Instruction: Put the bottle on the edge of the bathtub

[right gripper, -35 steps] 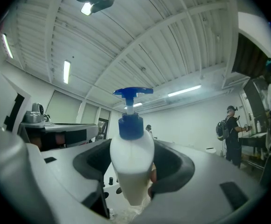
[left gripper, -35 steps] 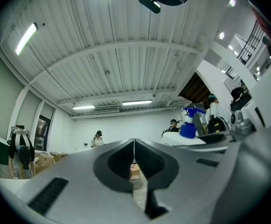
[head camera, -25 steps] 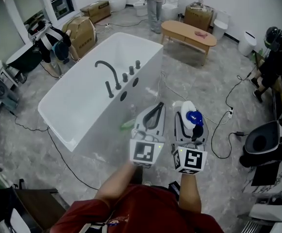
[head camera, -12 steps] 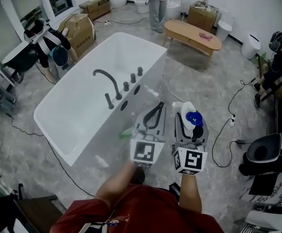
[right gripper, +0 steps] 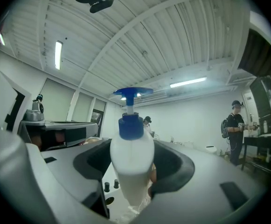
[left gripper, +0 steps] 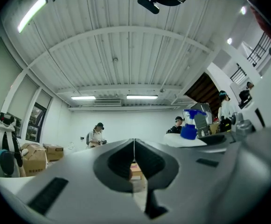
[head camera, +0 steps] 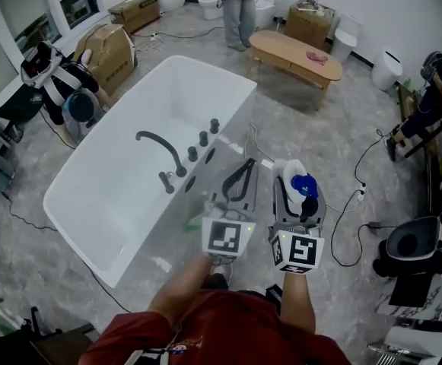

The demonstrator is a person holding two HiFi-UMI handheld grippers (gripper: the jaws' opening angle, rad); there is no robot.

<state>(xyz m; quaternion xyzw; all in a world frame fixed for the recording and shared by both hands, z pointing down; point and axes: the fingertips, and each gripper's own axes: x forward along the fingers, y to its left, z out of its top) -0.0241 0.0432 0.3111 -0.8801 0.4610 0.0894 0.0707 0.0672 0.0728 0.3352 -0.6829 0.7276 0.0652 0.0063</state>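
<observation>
Plastic bottle [right gripper: 131, 164]: white, smooth, body swelling to rounded shoulders; blue collar and flat blue pump head on top. It stands upright between the jaws of the right tool, in the air above the floor, beside the tub and apart from its edge.
Right tool [head camera: 297, 178]: grey moulded jaws spread wide, pads pressed on both flanks of the bottle body.
Left tool [left gripper: 134, 147]: grey matte jaws brought together, tips meeting in a thin seam, with nothing between them.
Marker cubes [head camera: 229, 238]: one on the back of each tool, with black-and-white square patterns.
Tub [head camera: 129, 173]: glossy white, long, rounded corners, thick flat rim; the basin holds nothing.
Tap [head camera: 160, 147]: dark, slender arched spout on the near long rim, with three dark stubby knobs [head camera: 193, 154] in a row beside it.
Floor [head camera: 319, 128]: grey marbled tiles, crossed by loose cables.
</observation>
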